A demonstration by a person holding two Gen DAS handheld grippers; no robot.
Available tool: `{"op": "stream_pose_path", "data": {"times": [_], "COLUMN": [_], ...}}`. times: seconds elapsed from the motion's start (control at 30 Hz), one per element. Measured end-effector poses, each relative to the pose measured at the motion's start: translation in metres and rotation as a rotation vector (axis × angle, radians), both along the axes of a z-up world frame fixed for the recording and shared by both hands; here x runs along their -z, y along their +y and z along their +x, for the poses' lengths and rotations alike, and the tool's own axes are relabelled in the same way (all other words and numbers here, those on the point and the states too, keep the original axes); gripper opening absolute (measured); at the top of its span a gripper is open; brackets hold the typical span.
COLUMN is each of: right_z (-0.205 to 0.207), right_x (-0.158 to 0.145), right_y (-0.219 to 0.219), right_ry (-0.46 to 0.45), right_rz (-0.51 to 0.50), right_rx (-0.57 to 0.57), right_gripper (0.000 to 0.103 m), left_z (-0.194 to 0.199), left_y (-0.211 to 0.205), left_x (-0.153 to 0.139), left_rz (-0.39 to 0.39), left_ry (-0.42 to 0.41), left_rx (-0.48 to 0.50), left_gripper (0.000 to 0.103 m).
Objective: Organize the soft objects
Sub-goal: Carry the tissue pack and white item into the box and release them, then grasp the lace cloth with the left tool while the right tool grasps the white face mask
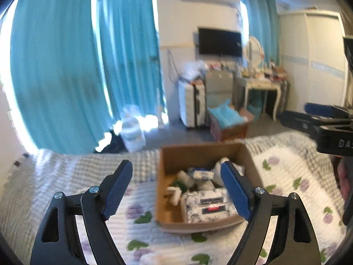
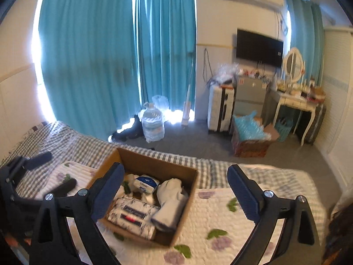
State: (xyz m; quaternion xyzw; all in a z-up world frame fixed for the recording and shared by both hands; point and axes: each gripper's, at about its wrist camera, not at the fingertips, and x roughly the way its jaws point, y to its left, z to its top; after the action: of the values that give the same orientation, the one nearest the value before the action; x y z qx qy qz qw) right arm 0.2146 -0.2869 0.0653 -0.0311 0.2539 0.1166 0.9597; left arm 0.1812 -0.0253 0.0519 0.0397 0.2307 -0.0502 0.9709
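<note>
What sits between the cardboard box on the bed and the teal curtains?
In the right wrist view: checked bedding behind the cardboard box, then grey floor with a large water jug before the teal curtains.

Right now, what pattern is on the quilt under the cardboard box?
White quilt with purple flowers and green leaves around the cardboard box; clearest from the right wrist.

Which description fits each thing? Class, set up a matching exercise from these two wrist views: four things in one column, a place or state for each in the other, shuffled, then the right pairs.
Things
1. cardboard box
2. white glove
3. water jug
4. left gripper

Descriptions
A. on the floor by the curtains
B. open, holding nothing
C. on the bed quilt, top open
D. inside the box, against its right wall

Pairs: 1-C, 2-D, 3-A, 4-B
</note>
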Motion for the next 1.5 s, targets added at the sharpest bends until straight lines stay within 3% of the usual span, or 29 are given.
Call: {"op": "stream_pose_path", "data": {"times": [0.07, 0.17, 0.33, 0.6, 0.73, 0.9, 1.07, 1.2, 1.37, 1.5], "right_z": [-0.032, -0.075, -0.140, -0.211, -0.214, -0.185, -0.147, -0.123, -0.116, -0.112], "right_x": [-0.028, -0.059, -0.085, -0.080, -0.051, 0.000, 0.069, 0.126, 0.189, 0.225], "right_y": [-0.003, -0.006, 0.001, 0.025, 0.043, 0.060, 0.074, 0.081, 0.083, 0.093], "right_ry": [-0.024, -0.040, -0.075, -0.084, -0.058, 0.016, 0.116, 0.212, 0.301, 0.366], "right_rz": [-0.007, -0.009, -0.033, -0.030, -0.038, -0.060, -0.074, -0.086, -0.054, -0.093], "right_rx": [-0.002, 0.002, -0.023, -0.069, -0.081, -0.069, -0.051, -0.043, -0.041, -0.061], "right_gripper": [0.103, 0.103, 0.103, 0.103, 0.103, 0.103, 0.103, 0.103, 0.103, 0.103], "left_z": [-0.031, -0.077, -0.129, -0.167, -0.165, -0.145, -0.122, -0.107, -0.098, -0.094], "left_y": [0.008, 0.019, 0.027, 0.036, 0.047, 0.061, 0.069, 0.068, 0.061, 0.056], "left_x": [-0.021, -0.044, -0.060, -0.045, -0.013, 0.039, 0.094, 0.139, 0.173, 0.186], "left_rz": [-0.016, -0.013, 0.005, -0.026, -0.053, -0.083, -0.080, -0.057, 0.005, 0.019], "left_ry": [-0.040, -0.094, -0.099, -0.078, -0.043, 0.023, 0.094, 0.183, 0.254, 0.284], "left_rx": [-0.011, -0.012, -0.006, -0.009, -0.040, -0.114, -0.169, -0.157, -0.154, -0.140], "left_gripper": [0.103, 0.103, 0.103, 0.103, 0.103, 0.103, 0.103, 0.103, 0.103, 0.103]}}
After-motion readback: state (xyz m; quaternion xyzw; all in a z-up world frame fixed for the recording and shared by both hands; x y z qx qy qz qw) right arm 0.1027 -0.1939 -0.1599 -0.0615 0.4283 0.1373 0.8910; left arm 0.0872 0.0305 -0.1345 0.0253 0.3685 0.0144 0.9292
